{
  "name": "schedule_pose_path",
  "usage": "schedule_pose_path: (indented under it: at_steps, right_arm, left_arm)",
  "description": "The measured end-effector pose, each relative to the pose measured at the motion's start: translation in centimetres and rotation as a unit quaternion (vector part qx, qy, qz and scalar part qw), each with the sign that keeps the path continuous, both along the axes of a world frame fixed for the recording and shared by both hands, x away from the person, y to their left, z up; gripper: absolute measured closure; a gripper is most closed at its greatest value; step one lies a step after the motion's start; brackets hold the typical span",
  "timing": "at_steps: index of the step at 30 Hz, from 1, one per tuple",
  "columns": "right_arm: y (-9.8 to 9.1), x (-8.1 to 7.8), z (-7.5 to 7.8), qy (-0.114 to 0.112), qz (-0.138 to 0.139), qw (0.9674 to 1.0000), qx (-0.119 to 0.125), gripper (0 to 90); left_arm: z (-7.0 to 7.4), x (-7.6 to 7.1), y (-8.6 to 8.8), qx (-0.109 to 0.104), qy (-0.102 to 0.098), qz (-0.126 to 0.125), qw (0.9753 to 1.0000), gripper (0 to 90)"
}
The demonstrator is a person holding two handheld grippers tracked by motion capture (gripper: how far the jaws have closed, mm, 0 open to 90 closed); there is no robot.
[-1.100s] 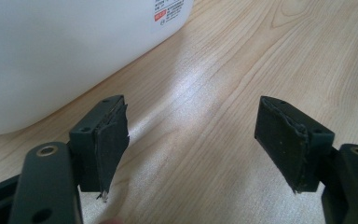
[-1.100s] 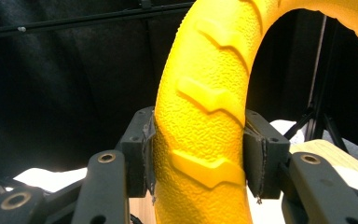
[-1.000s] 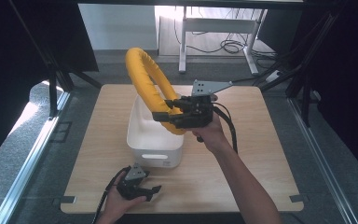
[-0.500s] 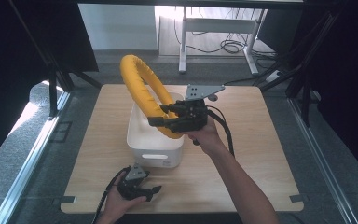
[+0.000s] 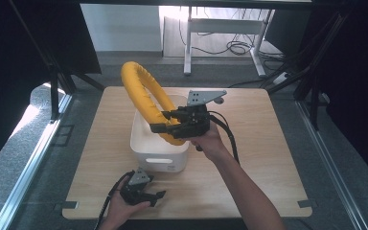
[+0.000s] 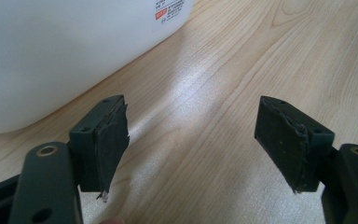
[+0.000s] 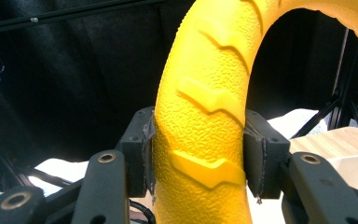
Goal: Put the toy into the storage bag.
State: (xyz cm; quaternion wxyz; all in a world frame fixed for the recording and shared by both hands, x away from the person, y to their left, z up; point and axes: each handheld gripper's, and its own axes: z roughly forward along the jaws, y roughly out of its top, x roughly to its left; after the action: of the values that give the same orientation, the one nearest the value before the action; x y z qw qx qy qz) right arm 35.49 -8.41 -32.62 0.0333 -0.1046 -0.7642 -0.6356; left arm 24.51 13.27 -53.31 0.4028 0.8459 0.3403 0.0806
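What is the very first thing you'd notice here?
The big yellow ring, held upright above the white tub in the middle of the wooden table. The right claw is clamped on its lower part. Near the table's front edge, the left claw rests open.

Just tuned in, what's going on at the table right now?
The right gripper is shut on a yellow ring, holding it upright above the white bin on the wooden table. In the right gripper view both pads press the ring's ridged sides. The left gripper rests open near the table's front edge, beside the bin, holding nothing.
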Motion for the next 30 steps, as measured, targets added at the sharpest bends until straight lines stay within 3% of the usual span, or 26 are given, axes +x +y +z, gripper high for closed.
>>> schedule_pose_path:
  at_steps: [30]
  right_arm:
    - [1.0,1.5,-3.2,0.030,0.002,0.9993,-0.022,50.9]
  left_arm:
    - [-0.1,0.0,0.0,-0.001,0.001,0.001,1.0000,25.8]
